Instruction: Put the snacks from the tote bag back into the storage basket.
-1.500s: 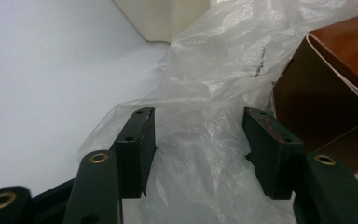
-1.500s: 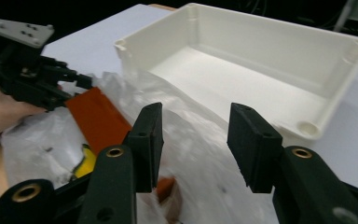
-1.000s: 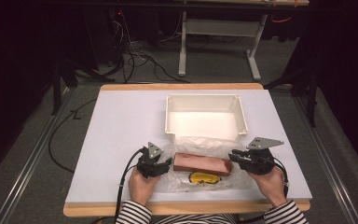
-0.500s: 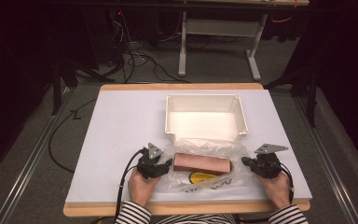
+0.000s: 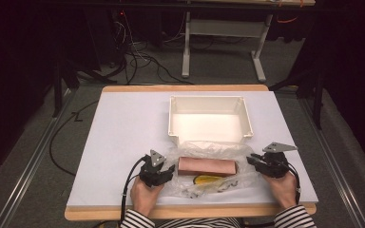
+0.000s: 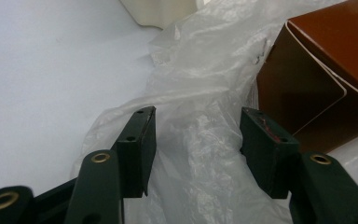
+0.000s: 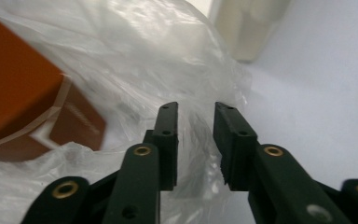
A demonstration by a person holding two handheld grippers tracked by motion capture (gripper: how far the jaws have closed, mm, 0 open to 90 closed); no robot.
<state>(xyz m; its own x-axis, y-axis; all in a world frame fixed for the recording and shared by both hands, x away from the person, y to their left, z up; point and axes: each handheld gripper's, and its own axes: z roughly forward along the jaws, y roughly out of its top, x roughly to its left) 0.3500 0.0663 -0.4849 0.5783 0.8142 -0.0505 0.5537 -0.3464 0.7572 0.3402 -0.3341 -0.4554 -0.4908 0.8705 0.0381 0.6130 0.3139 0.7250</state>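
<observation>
Since a second ago the right gripper (image 5: 259,162) has slid outward to the plastic bag's (image 5: 209,154) right edge, its jaws just reopening. From above, the bag, with a brown box (image 5: 207,166) inside, lies on the tabletop (image 5: 123,133) before the white tray (image 5: 209,105). The left gripper (image 6: 196,122) stands half open astride loose film, pinching nothing. The right gripper view shows narrowly parted jaws around a fold, unclamped. Opening the bag seems underway; next, both must close on film.
</observation>
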